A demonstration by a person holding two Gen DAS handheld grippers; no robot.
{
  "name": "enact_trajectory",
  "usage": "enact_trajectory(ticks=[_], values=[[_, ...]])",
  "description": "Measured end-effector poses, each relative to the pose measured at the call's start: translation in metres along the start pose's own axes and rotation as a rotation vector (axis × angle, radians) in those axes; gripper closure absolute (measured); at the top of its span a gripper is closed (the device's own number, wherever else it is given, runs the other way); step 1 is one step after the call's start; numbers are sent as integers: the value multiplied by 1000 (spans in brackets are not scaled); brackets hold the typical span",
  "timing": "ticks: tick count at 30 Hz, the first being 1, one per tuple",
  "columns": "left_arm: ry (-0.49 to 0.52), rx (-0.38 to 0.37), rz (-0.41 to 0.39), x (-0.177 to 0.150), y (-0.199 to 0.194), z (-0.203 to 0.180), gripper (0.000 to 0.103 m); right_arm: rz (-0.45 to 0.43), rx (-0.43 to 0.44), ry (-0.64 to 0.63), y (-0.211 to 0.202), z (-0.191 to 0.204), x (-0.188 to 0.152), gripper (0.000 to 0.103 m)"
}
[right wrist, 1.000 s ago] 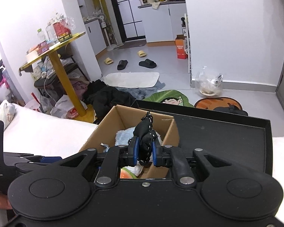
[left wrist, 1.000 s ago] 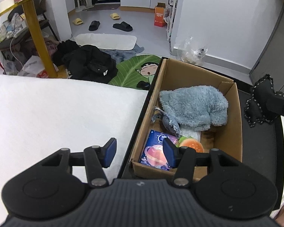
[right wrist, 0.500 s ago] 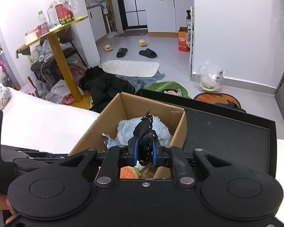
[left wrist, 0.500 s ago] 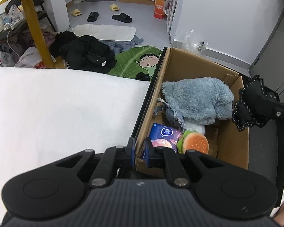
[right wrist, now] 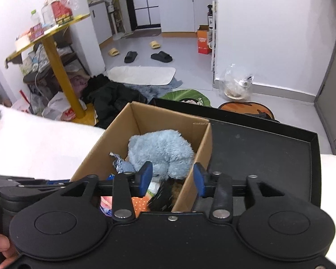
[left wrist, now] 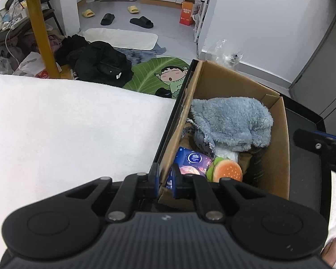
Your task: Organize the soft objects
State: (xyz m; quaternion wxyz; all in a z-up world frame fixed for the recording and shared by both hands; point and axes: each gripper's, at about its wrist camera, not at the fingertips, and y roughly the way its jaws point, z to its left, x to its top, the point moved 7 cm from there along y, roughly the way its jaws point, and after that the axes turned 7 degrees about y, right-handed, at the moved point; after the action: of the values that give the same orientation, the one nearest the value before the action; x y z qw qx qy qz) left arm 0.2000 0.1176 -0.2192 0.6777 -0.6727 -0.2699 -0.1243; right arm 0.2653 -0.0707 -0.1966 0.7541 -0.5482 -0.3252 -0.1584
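**Black soft toy dropped into the box**

Left wrist: my left gripper point(left wrist: 164, 180) clamps the brown cardboard box point(left wrist: 277, 157) wall beside a blue "Vinda" tissue pack point(left wrist: 193, 160), on a white bed point(left wrist: 67, 121).

Right wrist: my right gripper point(right wrist: 171, 178), jaws just opening, stands half-wide, empty, above the black fuzzy soft toy point(right wrist: 162, 196) inside.

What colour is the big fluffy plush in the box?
Pale grey-blue; the fluffy plush shows best in the left wrist view.

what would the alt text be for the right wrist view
The right hand-held gripper, jaws apart with nothing between the pads, hangs over an open cardboard box holding a fluffy blue-grey plush, a black soft item just below it and a bit of orange toy. The box sits in a black tray on a white cover; a cluttered room lies beyond.
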Motion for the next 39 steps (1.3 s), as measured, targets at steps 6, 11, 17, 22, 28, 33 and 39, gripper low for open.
enact_trajectory(ticks=[6,11,17,22,28,33,39], values=[[13,11,-8,0,-1,-2,93,-20,-5,46,-10,-15,1,58],[12,16,-5,0,-1,-3,93,-26,-9,82,-18,-24,-3,58],[45,27,1,3,-6,-6,90,-36,-19,119,-30,-38,-13,51],[93,54,16,7,-14,-16,85,-43,-28,158,-42,-50,-18,41],[143,45,-2,5,-33,-35,65,-69,-52,188,-58,-59,-18,22],[197,45,-29,5,-54,-53,53,-84,-67,255,-71,-72,-21,2],[201,9,-56,9,-81,-60,44,-122,-85,317,-91,-82,-25,0]])
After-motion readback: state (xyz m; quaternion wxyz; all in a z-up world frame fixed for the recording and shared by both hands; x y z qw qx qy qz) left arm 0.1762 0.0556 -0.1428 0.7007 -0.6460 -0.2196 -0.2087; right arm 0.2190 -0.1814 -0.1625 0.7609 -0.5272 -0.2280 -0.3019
